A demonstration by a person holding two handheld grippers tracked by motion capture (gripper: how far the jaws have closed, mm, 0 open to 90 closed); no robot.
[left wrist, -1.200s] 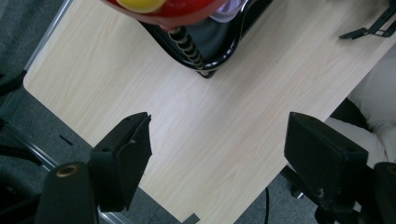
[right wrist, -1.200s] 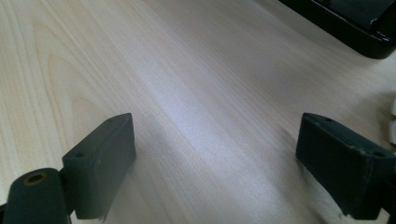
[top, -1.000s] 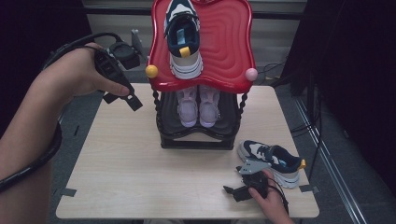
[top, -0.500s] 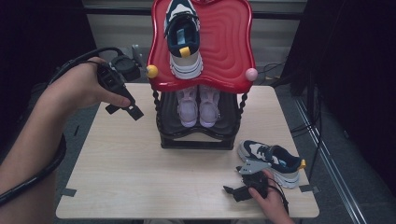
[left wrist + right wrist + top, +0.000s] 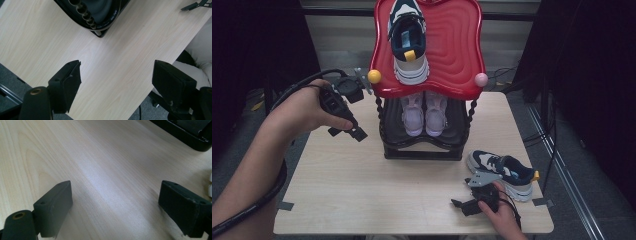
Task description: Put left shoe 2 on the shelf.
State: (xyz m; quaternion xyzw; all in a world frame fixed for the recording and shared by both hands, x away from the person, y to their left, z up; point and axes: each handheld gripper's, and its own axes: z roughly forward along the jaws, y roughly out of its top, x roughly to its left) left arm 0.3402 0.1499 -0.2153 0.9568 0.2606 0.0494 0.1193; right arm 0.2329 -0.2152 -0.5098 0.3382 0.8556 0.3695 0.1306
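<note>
A black shoe rack (image 5: 422, 150) with a red wavy top (image 5: 452, 45) stands at the back middle of the table. One navy and white sneaker (image 5: 408, 42) lies on the red top, and a pale pair (image 5: 424, 112) sits on the lower shelf. Another navy and white sneaker (image 5: 504, 172) lies on the table at the front right. My left gripper (image 5: 348, 132) hangs open just left of the rack, with bare wood between its jaws (image 5: 117, 70). My right gripper (image 5: 462, 195) rests open near the front edge, left of the loose sneaker, nothing between its jaws (image 5: 115, 195).
The wooden table (image 5: 362, 190) has bare room on its left and front. A corner of the rack (image 5: 100, 15) lies ahead of the left gripper, and the rack's base (image 5: 185, 132) is far ahead of the right one. Cables trail off both grippers.
My left gripper has come down toward the table beside the rack, its jaws still open. The right gripper and the shoes have stayed put.
</note>
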